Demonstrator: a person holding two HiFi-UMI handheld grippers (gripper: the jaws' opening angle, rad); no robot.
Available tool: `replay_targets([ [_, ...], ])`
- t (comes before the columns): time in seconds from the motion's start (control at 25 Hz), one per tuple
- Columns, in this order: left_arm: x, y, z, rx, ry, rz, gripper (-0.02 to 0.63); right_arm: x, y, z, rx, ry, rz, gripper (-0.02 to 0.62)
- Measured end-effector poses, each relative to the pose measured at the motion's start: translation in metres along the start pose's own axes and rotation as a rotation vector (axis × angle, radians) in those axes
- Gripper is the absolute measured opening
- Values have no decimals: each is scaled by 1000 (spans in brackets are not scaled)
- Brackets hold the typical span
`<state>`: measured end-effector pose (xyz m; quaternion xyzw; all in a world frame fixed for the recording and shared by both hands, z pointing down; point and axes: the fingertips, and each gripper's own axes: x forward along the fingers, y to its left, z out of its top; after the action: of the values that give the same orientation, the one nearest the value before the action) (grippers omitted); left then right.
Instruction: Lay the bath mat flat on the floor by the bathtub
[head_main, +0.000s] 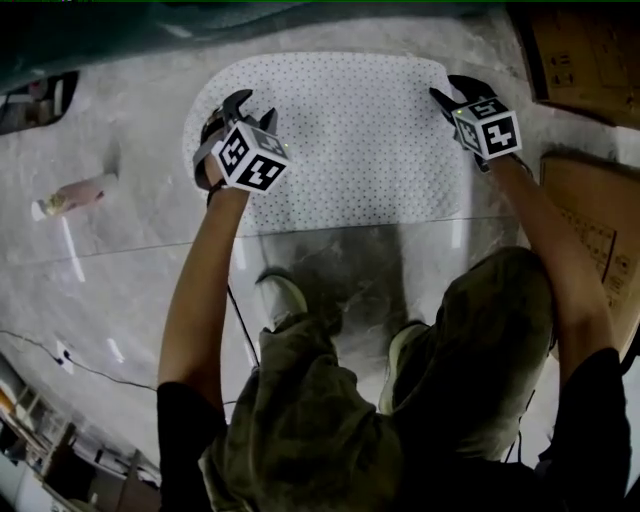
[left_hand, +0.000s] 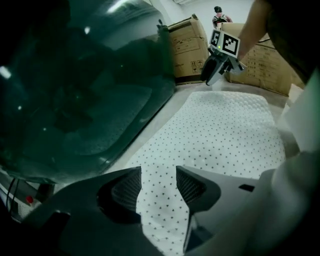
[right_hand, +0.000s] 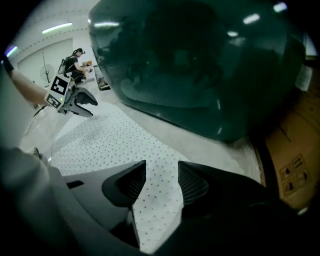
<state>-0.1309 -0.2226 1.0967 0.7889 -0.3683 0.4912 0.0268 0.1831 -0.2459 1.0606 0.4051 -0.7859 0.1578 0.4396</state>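
The white dotted bath mat is lying flat on the marble floor, right alongside the dark green bathtub. The left tongs are wide open over the mat's left end. There's just mat showing in the gap, nothing pinched. Same deal with the right tongs at the right end: spread apart, holding nothing. A pinkish bottle lies on the floor off to the left, and there are cardboard boxes on the right.

1 bath mat; 1 bathtub; 2 grippers: left gripper, right gripper; 1 bottle.
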Motion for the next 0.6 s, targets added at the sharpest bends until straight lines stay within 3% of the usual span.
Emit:
replay_targets([
  [0.2, -12, -5, -11, -102, 12, -28, 219, -6, -2, -51, 90, 33, 85, 228],
  [0.4, -34, -24, -32, -283, -14, -77, 221, -32, -16, -104, 272, 24, 84, 238],
  [0.52, -37, -48, -56, -390, 2, -128, 221, -42, 7, -126, 326, 40, 170, 242],
  [0.6, -34, -66, -64, -397, 27, -160, 222, -41, 17, -137, 358, 41, 220, 249],
])
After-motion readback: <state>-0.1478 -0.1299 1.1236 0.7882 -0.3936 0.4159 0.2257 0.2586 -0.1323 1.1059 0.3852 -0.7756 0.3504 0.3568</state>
